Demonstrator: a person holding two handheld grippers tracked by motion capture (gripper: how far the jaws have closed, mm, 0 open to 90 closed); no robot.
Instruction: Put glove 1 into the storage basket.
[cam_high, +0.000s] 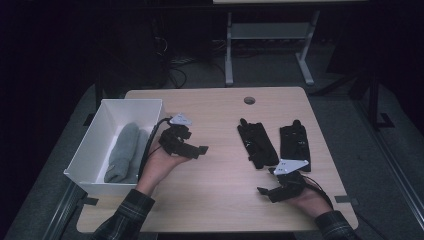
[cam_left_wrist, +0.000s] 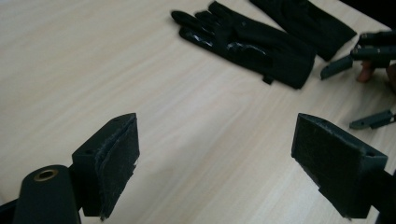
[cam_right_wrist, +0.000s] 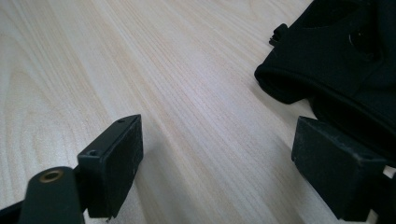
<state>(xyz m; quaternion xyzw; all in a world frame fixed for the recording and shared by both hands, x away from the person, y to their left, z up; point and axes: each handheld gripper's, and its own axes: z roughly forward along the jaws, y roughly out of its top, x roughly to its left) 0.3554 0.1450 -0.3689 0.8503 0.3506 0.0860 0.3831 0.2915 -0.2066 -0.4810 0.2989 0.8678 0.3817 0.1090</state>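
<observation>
In the high view, the right claw (cam_high: 266, 192) is hovering open at lower right, just below two black gloves (cam_high: 257, 144) lying mid-right; the left claw (cam_high: 198, 150) is waiting open at centre-left.

In the left gripper view, the gloves (cam_left_wrist: 252, 44) are lying upper right.

In the right gripper view, the cuff (cam_right_wrist: 285, 84) is sitting off to the right of the gap, so closing now risks pinching only its edge against the surface (cam_right_wrist: 140, 70).

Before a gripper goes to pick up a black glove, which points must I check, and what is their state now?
1. Left gripper open, nothing held: ok.
2. Right gripper open, nothing held: ok.
3. Two black gloves lie flat on the table, apart: ok.
4. Right gripper close to the nearer glove cuff: ok.
5. White bin has room beside the grey cloth: ok.
6. Glove fabric grips well: cannot tell.
</observation>
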